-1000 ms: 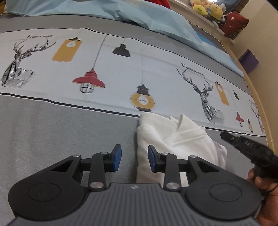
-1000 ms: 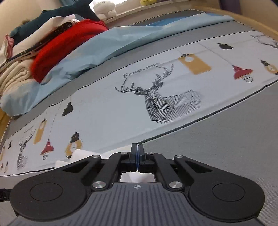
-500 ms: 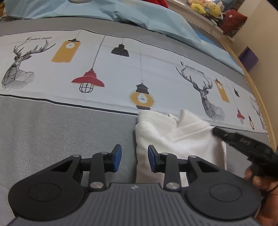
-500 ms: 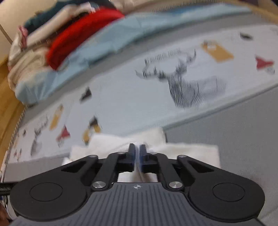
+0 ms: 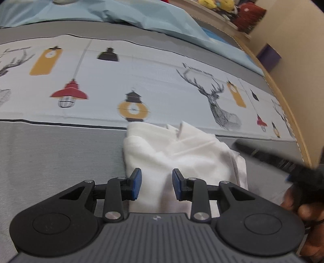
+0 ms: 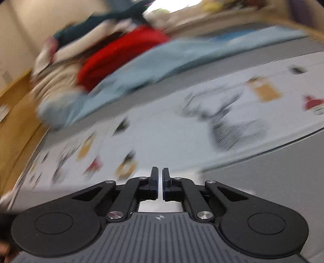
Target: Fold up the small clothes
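Note:
A small white garment (image 5: 182, 153) lies crumpled and partly folded on the grey band of the bedsheet (image 5: 60, 157). My left gripper (image 5: 156, 176) is open just above the garment's near left part, with its blue pads either side of the cloth but not pressing it. In the left wrist view my right gripper (image 5: 241, 145) reaches in from the right, its blurred tip at the garment's right edge, held by a hand (image 5: 309, 210). The right wrist view is blurred. There my right gripper (image 6: 160, 172) is shut to a thin slit with nothing in it, and a white patch of garment (image 6: 160, 205) shows beneath it.
A printed band of deer and lamps (image 5: 162, 81) runs across the sheet beyond the garment. A light blue blanket (image 5: 141, 16) and a pile of clothes with a red piece (image 6: 121, 54) lie at the back. The wooden bed edge (image 5: 283, 91) curves along the right.
My left gripper has slid right, so its fingers now stand over the garment's left part. My right gripper has lifted and swung, and a thin slit has opened between its pads.

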Demonstrator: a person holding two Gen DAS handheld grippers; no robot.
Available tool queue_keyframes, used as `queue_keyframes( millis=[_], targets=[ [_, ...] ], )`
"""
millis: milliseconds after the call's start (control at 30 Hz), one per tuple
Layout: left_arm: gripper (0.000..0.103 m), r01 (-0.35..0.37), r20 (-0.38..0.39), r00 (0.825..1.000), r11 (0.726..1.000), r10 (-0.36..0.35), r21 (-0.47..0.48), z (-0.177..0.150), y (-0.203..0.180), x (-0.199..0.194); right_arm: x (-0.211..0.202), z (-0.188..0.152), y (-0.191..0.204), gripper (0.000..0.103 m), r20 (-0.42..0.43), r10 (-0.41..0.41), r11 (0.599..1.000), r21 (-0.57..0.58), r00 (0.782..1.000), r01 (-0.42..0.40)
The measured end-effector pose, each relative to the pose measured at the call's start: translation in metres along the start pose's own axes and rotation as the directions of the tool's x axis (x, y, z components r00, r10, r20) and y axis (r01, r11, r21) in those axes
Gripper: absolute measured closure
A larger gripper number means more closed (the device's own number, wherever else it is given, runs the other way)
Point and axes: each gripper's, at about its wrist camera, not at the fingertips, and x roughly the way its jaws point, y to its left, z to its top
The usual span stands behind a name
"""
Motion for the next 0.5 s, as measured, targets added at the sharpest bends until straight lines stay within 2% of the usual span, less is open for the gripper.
queue_keyframes(
  millis=[67,100,133,233,267,300,333,367,400,500],
  targets=[
    [0.065,-0.055,-0.056,0.997,0.998,0.057,0.039,-0.005,-0.003,0.015,0.018,-0.013,-0.002,0.097,-0.141,-0.064,0.998,-0.036,0.988,0.059],
    [0.060,-0.089,-0.086,0.992,0.994,0.094,0.055,-0.008,-0.003,0.023,0.028,-0.020,-0.006,0.097,-0.204,-0.122,0.992,-0.063,0.971,0.111],
    [0.050,-0.117,-0.106,0.987,0.991,0.123,0.057,-0.010,-0.001,0.029,0.032,-0.025,-0.009,0.097,-0.230,-0.152,0.987,-0.080,0.961,0.137],
    [0.047,-0.119,-0.087,0.989,0.993,0.119,-0.001,-0.007,0.005,0.026,0.021,-0.019,-0.012,0.097,-0.185,-0.133,0.991,-0.047,0.974,0.126],
    [0.047,-0.117,-0.066,0.991,0.993,0.116,-0.013,-0.006,0.006,0.023,0.014,-0.016,-0.013,0.091,-0.163,-0.138,0.990,-0.032,0.977,0.135],
    [0.047,-0.118,-0.054,0.992,0.993,0.116,-0.020,-0.005,0.007,0.021,0.008,-0.014,-0.015,0.074,-0.141,-0.148,0.989,-0.022,0.979,0.146],
    [0.047,-0.113,-0.049,0.993,0.993,0.112,-0.029,-0.004,0.010,0.021,0.001,-0.012,-0.017,0.064,-0.119,-0.159,0.987,-0.015,0.980,0.158],
    [0.046,-0.099,-0.050,0.994,0.994,0.097,-0.050,-0.004,0.014,0.022,-0.005,-0.011,-0.021,0.045,-0.104,-0.181,0.983,-0.011,0.978,0.181],
    [0.046,-0.086,-0.055,0.995,0.994,0.082,-0.072,-0.004,0.019,0.024,-0.008,-0.012,-0.027,0.035,-0.105,-0.201,0.980,-0.009,0.974,0.201],
    [0.041,-0.045,-0.086,0.996,0.989,0.033,-0.140,-0.005,0.031,0.031,-0.007,-0.018,-0.046,0.033,-0.170,-0.252,0.966,0.015,0.953,0.258]
  ],
)
